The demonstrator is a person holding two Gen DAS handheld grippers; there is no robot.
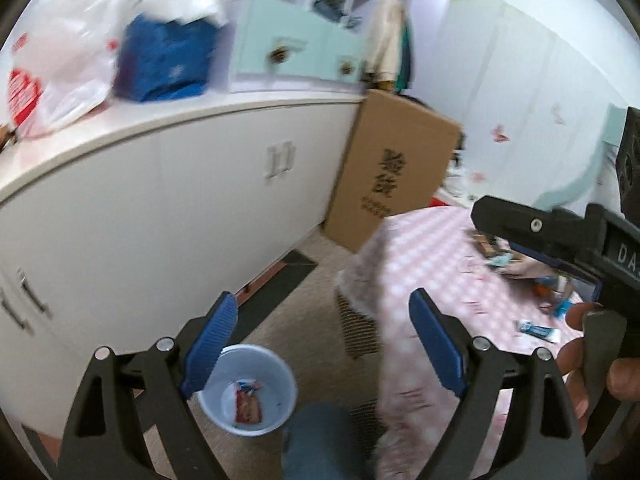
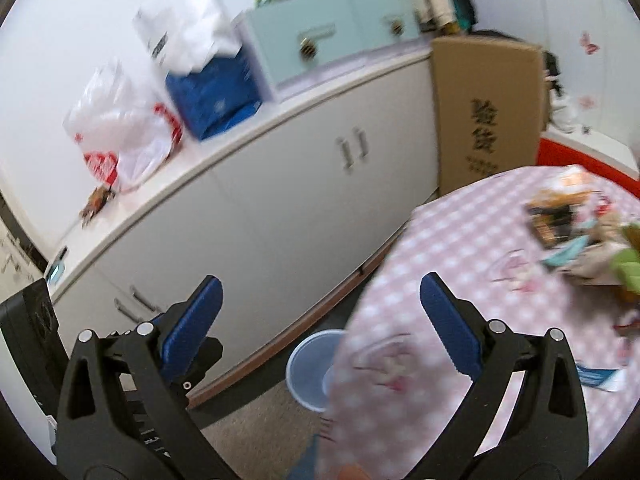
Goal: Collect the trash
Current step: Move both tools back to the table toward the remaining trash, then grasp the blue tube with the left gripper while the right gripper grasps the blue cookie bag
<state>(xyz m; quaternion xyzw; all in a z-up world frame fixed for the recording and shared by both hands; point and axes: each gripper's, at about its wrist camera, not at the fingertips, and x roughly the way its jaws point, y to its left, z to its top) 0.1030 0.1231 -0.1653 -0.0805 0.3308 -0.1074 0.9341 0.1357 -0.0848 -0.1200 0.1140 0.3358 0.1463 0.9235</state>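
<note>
A light blue bucket (image 1: 250,390) stands on the floor beside the table, with a red wrapper (image 1: 247,402) lying in it. It also shows in the right wrist view (image 2: 310,368), half hidden by the tablecloth. My left gripper (image 1: 322,328) is open and empty, above the floor between bucket and table. My right gripper (image 2: 320,300) is open and empty, over the table's left edge; it also shows in the left wrist view (image 1: 560,236). Several wrappers and packets (image 2: 560,232) lie on the pink checked tablecloth (image 2: 460,248), with a blue-and-white wrapper (image 2: 600,378) nearer.
A long white cabinet (image 2: 280,208) runs along the wall with plastic bags (image 2: 120,136), a blue pack (image 2: 216,96) and a mint drawer box (image 2: 320,44) on top. A tall cardboard box (image 2: 484,108) leans at the cabinet's end. Beige carpet (image 2: 256,436) covers the floor.
</note>
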